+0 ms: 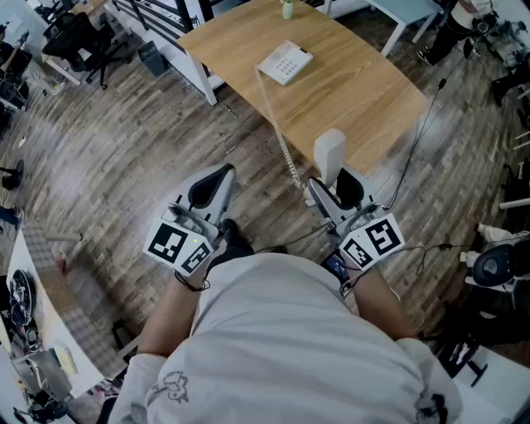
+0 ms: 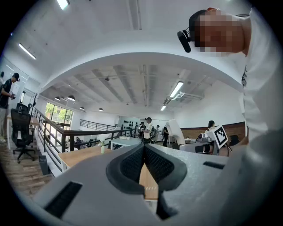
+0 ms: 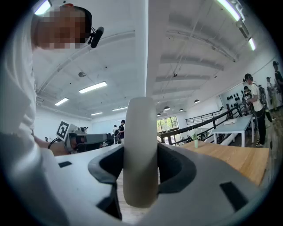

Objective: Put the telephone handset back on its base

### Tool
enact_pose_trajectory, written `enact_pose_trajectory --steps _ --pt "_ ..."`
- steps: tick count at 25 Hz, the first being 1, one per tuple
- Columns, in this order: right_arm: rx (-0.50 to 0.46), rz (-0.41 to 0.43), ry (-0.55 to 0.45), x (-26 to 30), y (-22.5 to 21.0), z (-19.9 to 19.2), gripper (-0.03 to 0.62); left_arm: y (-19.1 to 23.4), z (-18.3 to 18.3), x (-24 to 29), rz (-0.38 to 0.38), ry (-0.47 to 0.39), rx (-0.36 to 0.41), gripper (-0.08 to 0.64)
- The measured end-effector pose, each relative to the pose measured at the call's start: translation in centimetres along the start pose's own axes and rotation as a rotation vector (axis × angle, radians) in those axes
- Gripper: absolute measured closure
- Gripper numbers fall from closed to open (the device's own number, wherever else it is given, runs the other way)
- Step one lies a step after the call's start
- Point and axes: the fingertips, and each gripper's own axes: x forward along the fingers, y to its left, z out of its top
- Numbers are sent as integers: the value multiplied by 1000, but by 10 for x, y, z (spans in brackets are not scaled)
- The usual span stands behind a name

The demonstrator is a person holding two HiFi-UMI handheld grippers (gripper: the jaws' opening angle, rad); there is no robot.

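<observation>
The white telephone handset (image 1: 330, 153) stands upright between the jaws of my right gripper (image 1: 334, 184), which is shut on it in front of my body, above the floor. In the right gripper view the handset (image 3: 140, 123) fills the middle, with the pads pressed on both sides of it. A coiled cord (image 1: 281, 141) runs from it up to the white telephone base (image 1: 284, 62), which lies on the wooden table (image 1: 364, 91) ahead. My left gripper (image 1: 222, 171) hovers level to the left, its pads (image 2: 132, 163) closed together on nothing.
A small green bottle (image 1: 287, 10) stands at the table's far edge. Black office chairs (image 1: 83, 41) are at the far left, and a white table (image 1: 406, 12) at the far right. A black cable (image 1: 418, 137) trails over the wooden floor. People stand far off.
</observation>
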Motion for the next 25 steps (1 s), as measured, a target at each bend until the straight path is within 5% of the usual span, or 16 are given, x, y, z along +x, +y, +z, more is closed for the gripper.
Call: enact_pose_trajectory --steps 16,25 --pt "43 -5 17 53 2 -5 370 46 3 -5 -51 26 14 555" --pt "17 -58 32 128 14 -4 370 144 13 -31 -25 -6 1 555"
